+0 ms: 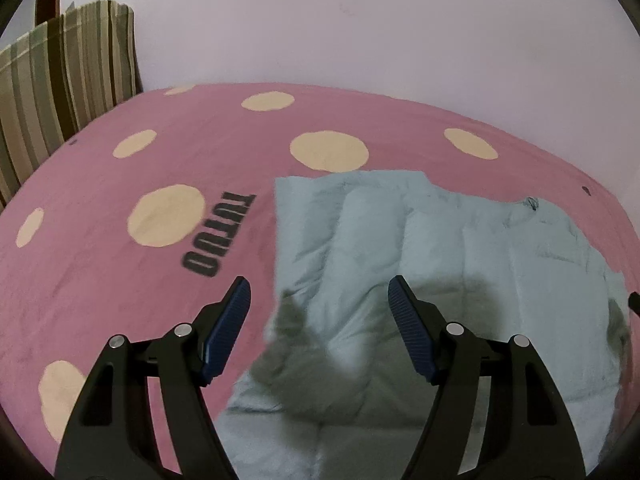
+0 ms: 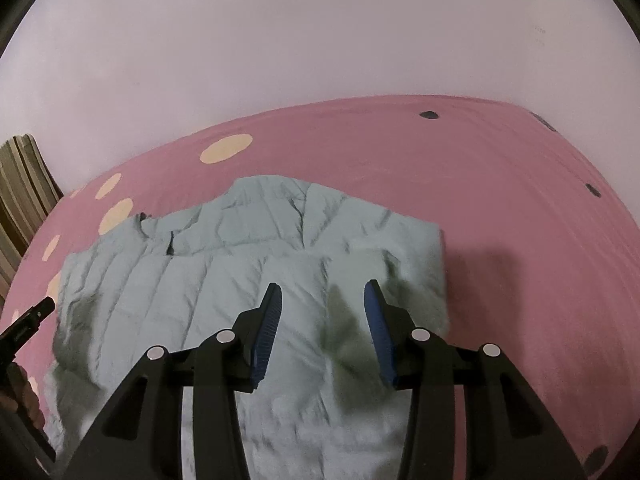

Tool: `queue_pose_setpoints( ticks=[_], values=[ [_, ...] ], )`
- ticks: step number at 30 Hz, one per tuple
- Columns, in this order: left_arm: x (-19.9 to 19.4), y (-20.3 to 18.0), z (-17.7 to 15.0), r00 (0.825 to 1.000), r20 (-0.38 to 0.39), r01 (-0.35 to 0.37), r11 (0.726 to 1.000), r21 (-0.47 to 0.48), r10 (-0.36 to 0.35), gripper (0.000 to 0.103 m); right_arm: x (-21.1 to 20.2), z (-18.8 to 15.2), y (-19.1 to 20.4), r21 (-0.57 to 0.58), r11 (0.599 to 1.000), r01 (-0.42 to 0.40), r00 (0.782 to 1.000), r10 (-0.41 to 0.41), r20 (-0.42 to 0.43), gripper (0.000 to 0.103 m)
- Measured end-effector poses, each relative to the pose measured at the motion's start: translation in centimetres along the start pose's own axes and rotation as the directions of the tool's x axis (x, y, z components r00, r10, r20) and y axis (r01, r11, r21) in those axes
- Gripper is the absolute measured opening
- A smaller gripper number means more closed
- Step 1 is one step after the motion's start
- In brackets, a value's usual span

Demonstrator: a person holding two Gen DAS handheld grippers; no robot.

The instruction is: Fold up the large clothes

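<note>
Left gripper (image 1: 319, 306): jaws apart, empty, held above the near left part of a pale blue quilted garment (image 1: 420, 280). The garment's left edge lies just beyond the left jaw and runs away from it; most of the cloth spreads ahead of and to the right of the jaws. Right gripper (image 2: 323, 303): jaws apart, empty, held above the near right part of the same garment (image 2: 248, 280); its right edge lies just right of the right jaw, its rumpled far portion ahead. The garment lies flat on a bed under a pink cover (image 1: 120, 288) with cream dots and the printed word "TUTUO" (image 1: 218, 236) ahead of the left jaw. Striped cushion (image 1: 60, 76) far left, against a pale wall (image 1: 360, 20).
</note>
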State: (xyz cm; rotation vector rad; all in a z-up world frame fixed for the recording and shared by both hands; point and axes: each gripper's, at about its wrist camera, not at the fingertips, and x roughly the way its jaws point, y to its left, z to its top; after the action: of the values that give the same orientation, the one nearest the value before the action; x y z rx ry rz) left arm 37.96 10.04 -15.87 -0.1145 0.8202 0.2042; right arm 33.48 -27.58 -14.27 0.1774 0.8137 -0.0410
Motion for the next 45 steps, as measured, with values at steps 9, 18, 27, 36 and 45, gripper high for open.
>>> queue_pose_setpoints(
  ticks=[9,18,27,36,45],
  values=[
    [6.0,-2.0,-0.6,0.991,-0.104,-0.074,0.996,0.045,0.079,0.072,6.5,-0.9,0.5,-0.069,0.995,0.066,0.991,-0.074,-0.112,0.044],
    [6.4,-1.7,-1.2,0.99,-0.116,-0.071,0.996,0.049,0.076,0.073,6.8,-1.5,0.2,-0.087,0.994,0.069,0.991,-0.078,-0.107,0.045],
    [1.6,0.5,-2.8,0.996,-0.08,-0.044,0.999,0.006,0.045,0.073,0.3,-2.9,0.2,-0.068,0.997,0.032,0.998,-0.036,-0.051,0.045],
    [4.1,0.4,-4.8,0.986,-0.145,-0.076,0.997,0.033,0.08,0.076,3.7,-5.9,-0.4,-0.1,0.993,0.068,0.991,-0.079,-0.107,0.046],
    [4.7,0.4,-5.3,0.986,-0.135,-0.096,0.995,0.036,0.1,0.081,3.8,-6.4,-0.5,-0.101,0.992,0.076,0.993,-0.084,-0.077,0.046]
  ],
)
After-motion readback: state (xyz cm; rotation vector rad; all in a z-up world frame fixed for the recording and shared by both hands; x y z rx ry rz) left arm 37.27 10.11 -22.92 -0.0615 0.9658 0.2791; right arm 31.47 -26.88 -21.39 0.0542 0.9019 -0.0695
